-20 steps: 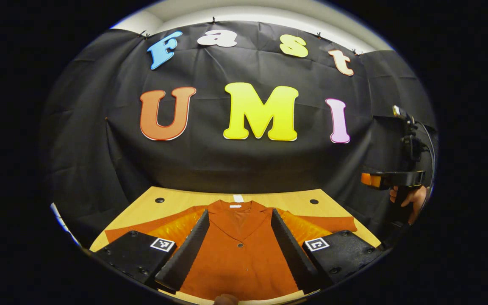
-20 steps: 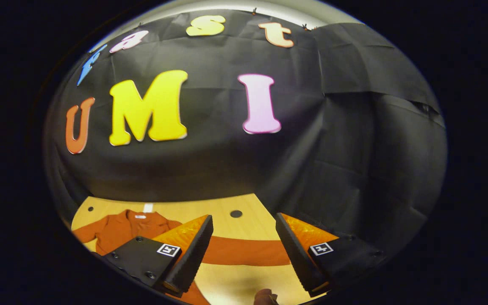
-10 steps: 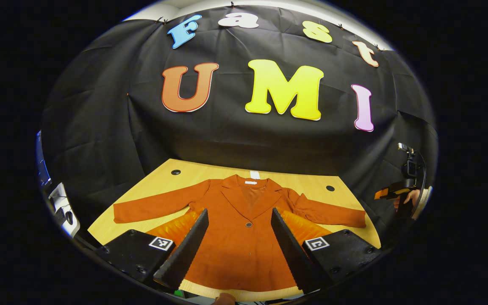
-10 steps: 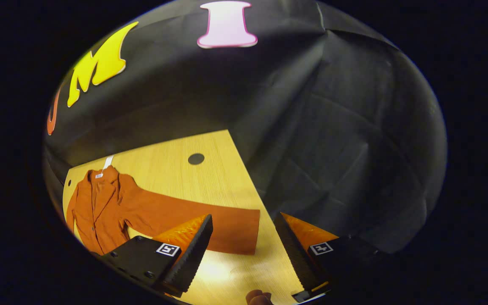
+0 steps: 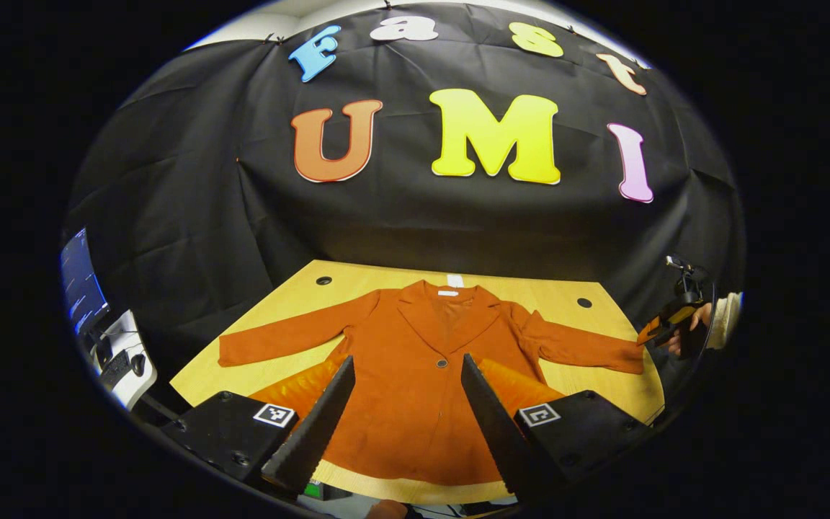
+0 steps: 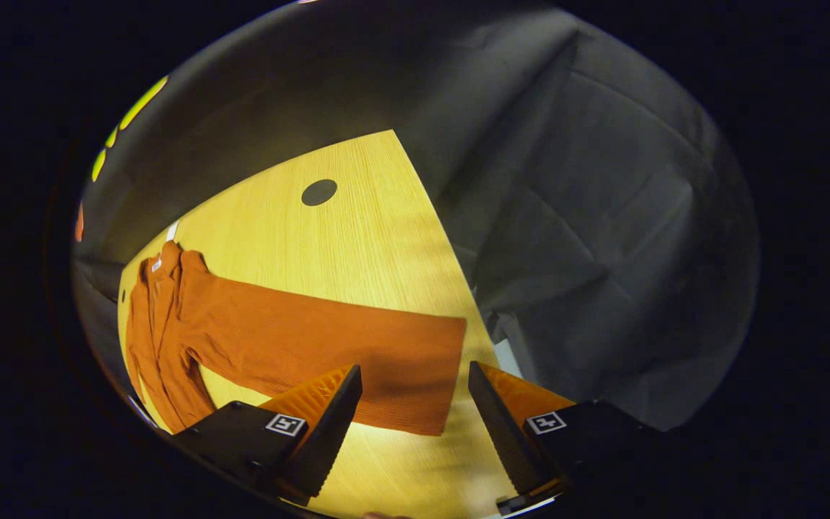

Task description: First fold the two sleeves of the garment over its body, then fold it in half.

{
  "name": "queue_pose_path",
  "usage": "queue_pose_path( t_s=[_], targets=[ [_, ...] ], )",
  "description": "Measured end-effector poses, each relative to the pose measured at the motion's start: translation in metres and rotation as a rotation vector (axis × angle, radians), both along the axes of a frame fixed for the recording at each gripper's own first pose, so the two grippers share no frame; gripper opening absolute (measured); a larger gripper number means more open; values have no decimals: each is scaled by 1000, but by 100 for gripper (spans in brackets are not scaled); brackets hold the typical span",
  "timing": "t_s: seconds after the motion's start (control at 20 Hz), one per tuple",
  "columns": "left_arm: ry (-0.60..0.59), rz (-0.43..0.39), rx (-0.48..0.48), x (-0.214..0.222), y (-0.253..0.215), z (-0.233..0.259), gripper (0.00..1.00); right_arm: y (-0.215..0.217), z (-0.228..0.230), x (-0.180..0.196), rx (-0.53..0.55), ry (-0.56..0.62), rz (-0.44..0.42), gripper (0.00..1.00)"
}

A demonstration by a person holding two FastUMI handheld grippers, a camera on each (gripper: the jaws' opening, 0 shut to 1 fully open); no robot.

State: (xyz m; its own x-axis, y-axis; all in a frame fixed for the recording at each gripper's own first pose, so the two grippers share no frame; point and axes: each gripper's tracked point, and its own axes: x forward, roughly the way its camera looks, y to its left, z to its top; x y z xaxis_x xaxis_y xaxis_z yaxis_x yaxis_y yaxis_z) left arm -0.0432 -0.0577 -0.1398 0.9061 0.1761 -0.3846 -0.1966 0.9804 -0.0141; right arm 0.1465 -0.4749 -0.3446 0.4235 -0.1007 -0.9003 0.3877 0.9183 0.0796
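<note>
A rust-orange jacket point(image 5: 422, 367) lies flat and face up on the wooden table point(image 5: 573, 317), collar toward the wall, both sleeves spread out sideways. My left gripper point(image 5: 408, 411) hovers open above the jacket's lower body, nothing between its fingers. In the right gripper view, my right gripper point(image 6: 415, 425) is open just above the cuff end of the jacket's sleeve point(image 6: 357, 353), near the table's edge. The right gripper point(image 5: 656, 328) and a hand holding it also appear far right in the left gripper view, beside the sleeve cuff point(image 5: 620, 357).
The table has round cable holes point(image 6: 319, 192) near its back corners point(image 5: 323, 280). A small white tag point(image 5: 454, 280) lies behind the collar. A screen and a white device point(image 5: 116, 353) stand left of the table. Black cloth hangs close behind and to the right.
Both gripper views have tilted downward and pulled back, showing more of the jacket. The right gripper has dropped closer to the sleeve cuff. Both stay open.
</note>
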Motion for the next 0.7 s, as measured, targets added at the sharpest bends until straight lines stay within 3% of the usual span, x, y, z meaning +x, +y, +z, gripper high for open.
queue_pose_path(
  t_s=[0.05,0.15,0.25,0.4,0.6,0.7],
  targets=[
    [-8,28,8,-3,6,2,97,-1,-6,-1,39,23,-6,93],
    [-3,74,16,-10,18,2,97,-5,-15,0,64,62,-40,80],
    [9,111,2,-17,23,-2,96,-7,-26,-6,102,94,-90,79],
    [50,150,-10,-27,27,-14,96,8,-29,-8,251,110,-137,75],
    [63,166,-9,-32,24,-12,96,-5,-37,-6,198,123,-127,65],
    [57,160,5,-32,23,-9,96,-11,-37,-6,184,121,-126,67]
  ],
)
